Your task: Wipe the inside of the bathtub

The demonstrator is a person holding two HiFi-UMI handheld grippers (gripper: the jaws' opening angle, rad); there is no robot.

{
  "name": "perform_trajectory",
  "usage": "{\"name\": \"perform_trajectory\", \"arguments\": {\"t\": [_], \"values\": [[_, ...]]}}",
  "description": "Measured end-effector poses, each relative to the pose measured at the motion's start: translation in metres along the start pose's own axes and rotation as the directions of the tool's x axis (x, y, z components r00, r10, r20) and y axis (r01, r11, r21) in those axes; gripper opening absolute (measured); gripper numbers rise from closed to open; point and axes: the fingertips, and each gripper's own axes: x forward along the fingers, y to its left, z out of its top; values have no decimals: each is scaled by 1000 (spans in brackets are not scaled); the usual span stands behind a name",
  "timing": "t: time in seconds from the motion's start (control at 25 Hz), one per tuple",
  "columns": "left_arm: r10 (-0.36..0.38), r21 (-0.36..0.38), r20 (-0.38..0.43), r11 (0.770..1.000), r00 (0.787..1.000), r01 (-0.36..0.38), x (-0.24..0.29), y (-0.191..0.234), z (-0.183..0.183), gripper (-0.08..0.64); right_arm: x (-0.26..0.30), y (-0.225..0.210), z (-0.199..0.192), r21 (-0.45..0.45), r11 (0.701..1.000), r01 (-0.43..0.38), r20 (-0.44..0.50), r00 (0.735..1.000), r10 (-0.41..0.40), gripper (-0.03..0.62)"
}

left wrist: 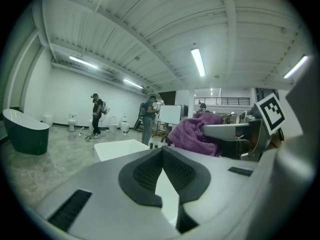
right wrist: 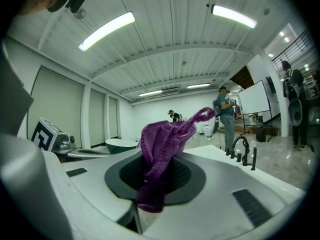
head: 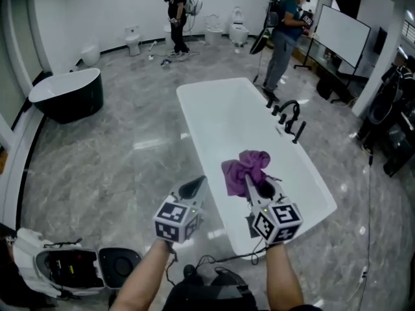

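A long white bathtub [head: 194, 118] runs down the middle of the head view, with a black faucet [head: 288, 116] on its right rim. My right gripper [head: 257, 188] hovers over the tub's near end, shut on a purple cloth [head: 245, 168] that bunches up above its jaws. In the right gripper view the cloth [right wrist: 162, 144] is pinched between the dark pads and stands upward. My left gripper [head: 193, 188] is beside it over the tub's left rim, shut with nothing in it; the left gripper view shows its pads [left wrist: 150, 171] meeting and the cloth [left wrist: 197, 134] off to the right.
A dark bathtub [head: 68, 94] stands at the far left. Two people [head: 176, 18] [head: 284, 34] stand at the back near toilets [head: 133, 41] and a whiteboard [head: 342, 34]. An open case [head: 65, 267] and cables lie on the marble floor near my feet.
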Motion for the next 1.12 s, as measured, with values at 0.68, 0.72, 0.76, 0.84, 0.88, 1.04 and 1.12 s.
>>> {"name": "perform_trajectory", "arguments": {"t": [0.68,0.72,0.76,0.84,0.88,1.04,1.12], "values": [[21,60,-227,998,974,-8,236,136,-69,6,216,-148,-77,102,991,91,-110,991,-80,78],[26,67,-251,998,968,-9,253,145,-77,6,232,-162,-84,113,989,90,-119,990,-77,78],[30,73,-275,997,961,-10,269,154,-87,6,248,-175,-93,124,988,90,-130,989,-74,78],[40,86,-303,996,952,-14,300,172,-102,6,277,-200,-111,149,985,91,-151,986,-68,78],[45,92,-316,996,948,-17,315,182,-110,6,290,-212,-120,165,982,93,-160,985,-67,78],[59,118,-399,993,915,-13,369,222,-148,6,338,-253,-161,222,968,118,-201,977,-73,78],[64,138,-423,990,904,-5,397,240,-161,6,359,-269,-181,238,963,130,-222,972,-76,78]]}}
